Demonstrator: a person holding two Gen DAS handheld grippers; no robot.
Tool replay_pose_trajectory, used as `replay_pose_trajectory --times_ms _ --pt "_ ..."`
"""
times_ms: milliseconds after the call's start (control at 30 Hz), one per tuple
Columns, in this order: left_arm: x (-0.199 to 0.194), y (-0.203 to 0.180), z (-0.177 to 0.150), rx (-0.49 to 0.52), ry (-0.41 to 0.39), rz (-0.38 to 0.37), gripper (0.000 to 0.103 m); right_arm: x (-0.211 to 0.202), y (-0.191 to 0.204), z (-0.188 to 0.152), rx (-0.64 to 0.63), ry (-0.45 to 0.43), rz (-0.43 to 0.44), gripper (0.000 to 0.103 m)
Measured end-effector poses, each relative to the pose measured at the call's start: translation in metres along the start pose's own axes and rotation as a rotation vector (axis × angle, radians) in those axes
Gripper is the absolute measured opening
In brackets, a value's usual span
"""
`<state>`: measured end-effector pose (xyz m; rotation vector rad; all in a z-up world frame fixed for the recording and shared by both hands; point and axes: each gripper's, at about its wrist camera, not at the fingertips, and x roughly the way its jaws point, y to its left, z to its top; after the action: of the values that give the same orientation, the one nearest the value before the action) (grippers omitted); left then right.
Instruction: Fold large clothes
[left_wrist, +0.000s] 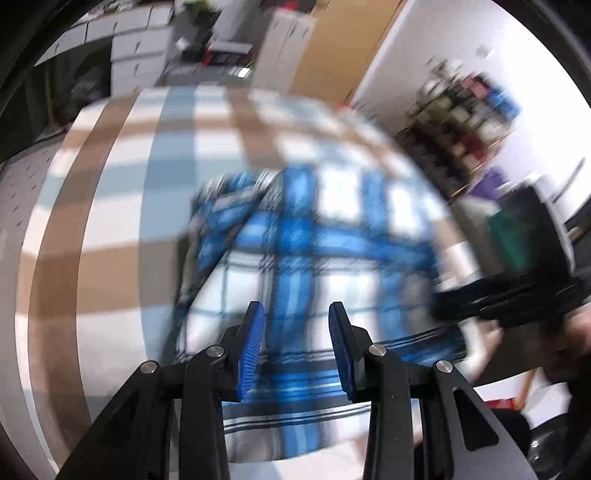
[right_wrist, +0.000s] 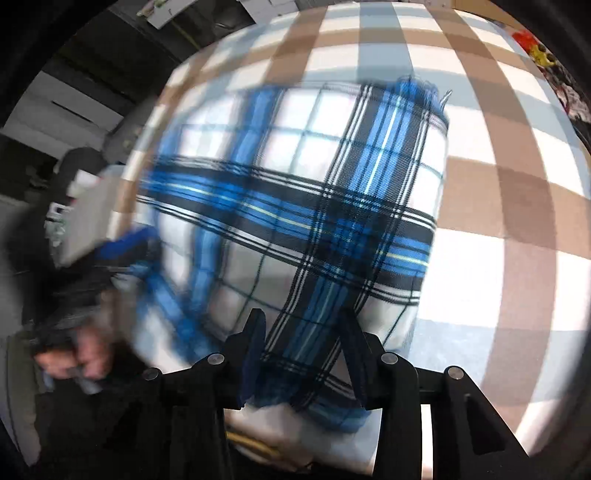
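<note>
A blue, white and black plaid garment (left_wrist: 295, 229) lies folded into a thick block on a table with a brown, white and pale blue checked cover (left_wrist: 110, 221). My left gripper (left_wrist: 295, 306) hangs above the garment's near part, its blue pads apart with nothing between them. In the right wrist view the garment (right_wrist: 295, 184) fills the middle and its near edge bunches up between the fingers of my right gripper (right_wrist: 301, 317). Those jaws stand apart around the fold. Each gripper shows blurred in the other's view, the right gripper (left_wrist: 517, 295) and the left gripper (right_wrist: 110, 251).
The checked table cover (right_wrist: 498, 221) stretches far and right of the garment. White cabinets (left_wrist: 136, 48) stand beyond the table, and shelves of small items (left_wrist: 469, 118) at the right. A red and yellow object (right_wrist: 532, 44) sits at the far corner. A person's hand (right_wrist: 85, 350) holds the left gripper.
</note>
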<state>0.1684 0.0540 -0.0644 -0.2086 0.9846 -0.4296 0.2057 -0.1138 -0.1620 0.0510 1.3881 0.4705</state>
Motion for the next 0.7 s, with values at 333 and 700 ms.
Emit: replay_pose_trajectory --times_ms 333,700 --pt "0.093 0.006 0.065 -0.084 0.212 0.138 0.067 -0.006 0.005 -0.012 -0.005 -0.037 0.052 0.042" --pt "0.099 0.023 0.053 -0.106 0.178 0.119 0.075 -0.003 -0.036 0.067 0.093 -0.102 -0.055 0.042"
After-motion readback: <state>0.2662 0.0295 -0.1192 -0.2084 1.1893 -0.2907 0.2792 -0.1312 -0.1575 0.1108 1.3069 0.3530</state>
